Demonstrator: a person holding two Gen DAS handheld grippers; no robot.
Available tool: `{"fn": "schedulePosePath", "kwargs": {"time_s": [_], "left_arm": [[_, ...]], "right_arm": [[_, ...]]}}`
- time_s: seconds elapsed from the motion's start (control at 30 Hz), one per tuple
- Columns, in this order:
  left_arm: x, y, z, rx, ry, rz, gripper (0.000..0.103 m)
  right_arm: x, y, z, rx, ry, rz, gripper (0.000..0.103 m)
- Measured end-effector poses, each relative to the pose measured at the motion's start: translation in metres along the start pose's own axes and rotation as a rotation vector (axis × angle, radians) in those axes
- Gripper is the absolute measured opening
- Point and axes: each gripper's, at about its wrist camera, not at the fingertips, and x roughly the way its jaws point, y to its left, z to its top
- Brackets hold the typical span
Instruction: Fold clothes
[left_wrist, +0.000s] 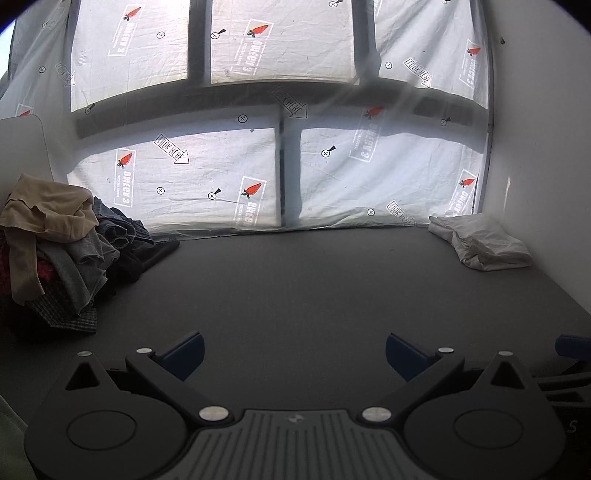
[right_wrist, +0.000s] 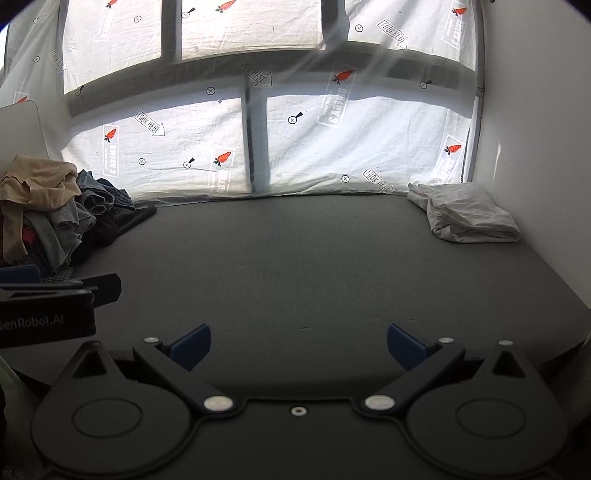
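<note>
Across the left wrist view, the left gripper (left_wrist: 293, 356) hovered low over a dark grey table (left_wrist: 295, 288), its blue-tipped fingers (left_wrist: 184, 354) spread wide with nothing between them. A heap of unfolded clothes (left_wrist: 55, 243) lay at the far left edge, a beige garment (left_wrist: 48, 206) draped on top over grey and denim pieces. A folded white cloth (left_wrist: 480, 240) sat in the far right corner against the wall. Behind the table hung a translucent printed sheet (left_wrist: 221, 177) over a window.

From the right wrist view, the right gripper (right_wrist: 299, 347) likewise held its fingers (right_wrist: 192, 345) wide apart and empty above the table (right_wrist: 314, 266). The clothes pile (right_wrist: 48, 210) sat far left, the white cloth (right_wrist: 469, 218) far right, and the left gripper's black body (right_wrist: 48, 306) showed at the left edge.
</note>
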Motion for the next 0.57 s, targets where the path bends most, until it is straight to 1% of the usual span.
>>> {"fn": "schedulePosePath", "kwargs": {"time_s": [0.57], "left_arm": [[0.0070, 0.0036, 0.0046, 0.007, -0.009, -0.004, 0.103]], "right_arm": [[0.0048, 0.0044, 0.0046, -0.001, -0.015, -0.019, 0.103]]}}
